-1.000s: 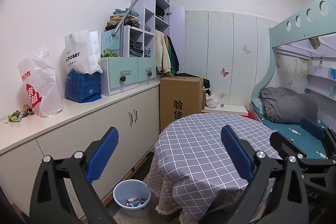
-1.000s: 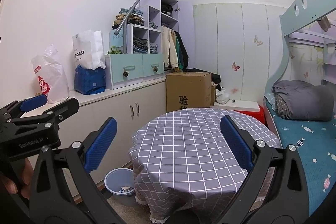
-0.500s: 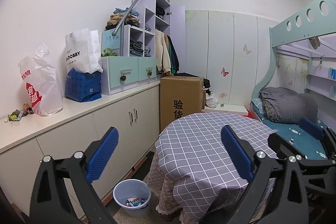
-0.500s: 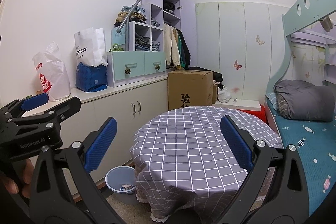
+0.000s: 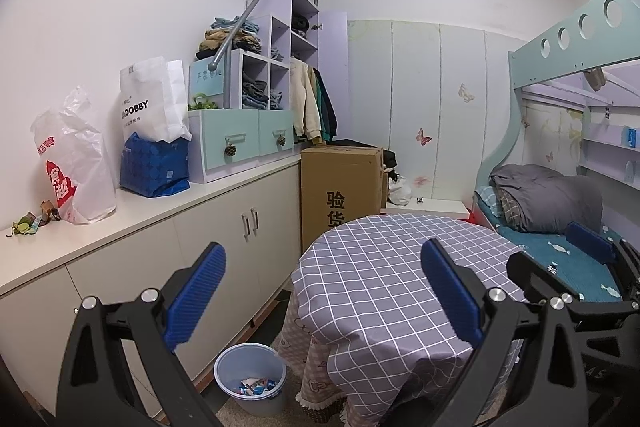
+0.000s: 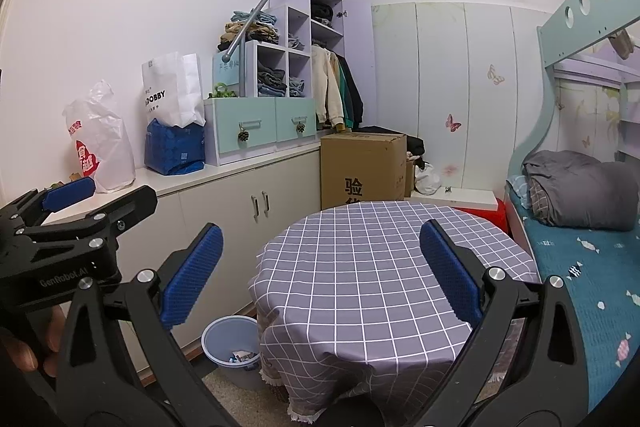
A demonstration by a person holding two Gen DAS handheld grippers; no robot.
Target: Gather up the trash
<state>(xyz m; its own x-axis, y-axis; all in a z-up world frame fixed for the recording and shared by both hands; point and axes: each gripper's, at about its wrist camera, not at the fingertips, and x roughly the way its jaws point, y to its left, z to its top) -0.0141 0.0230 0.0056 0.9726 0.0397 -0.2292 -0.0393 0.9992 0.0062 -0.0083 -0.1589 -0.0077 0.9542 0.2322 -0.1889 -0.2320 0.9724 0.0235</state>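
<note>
A pale blue waste bin [image 5: 251, 377] [image 6: 232, 351] with scraps of trash inside stands on the floor between the cabinet and the round table [image 5: 384, 267] [image 6: 360, 267] with a grey checked cloth. My left gripper [image 5: 324, 291] is open and holds nothing, raised over the table's near edge. My right gripper [image 6: 320, 275] is likewise open with nothing between its blue pads. In the right wrist view the left gripper [image 6: 60, 203] shows at the left edge, held by a hand. A few small scraps [image 5: 30, 223] lie on the countertop by a white plastic bag [image 5: 72, 163].
A long white cabinet [image 5: 160, 235] runs along the left wall, carrying bags and a drawer unit [image 5: 240, 143]. A tall cardboard box [image 5: 340, 187] stands behind the table. A bunk bed [image 5: 560, 195] with a grey quilt fills the right side.
Both views have drifted slightly; the right gripper has eased a little to the left and forward. Both grippers stay open.
</note>
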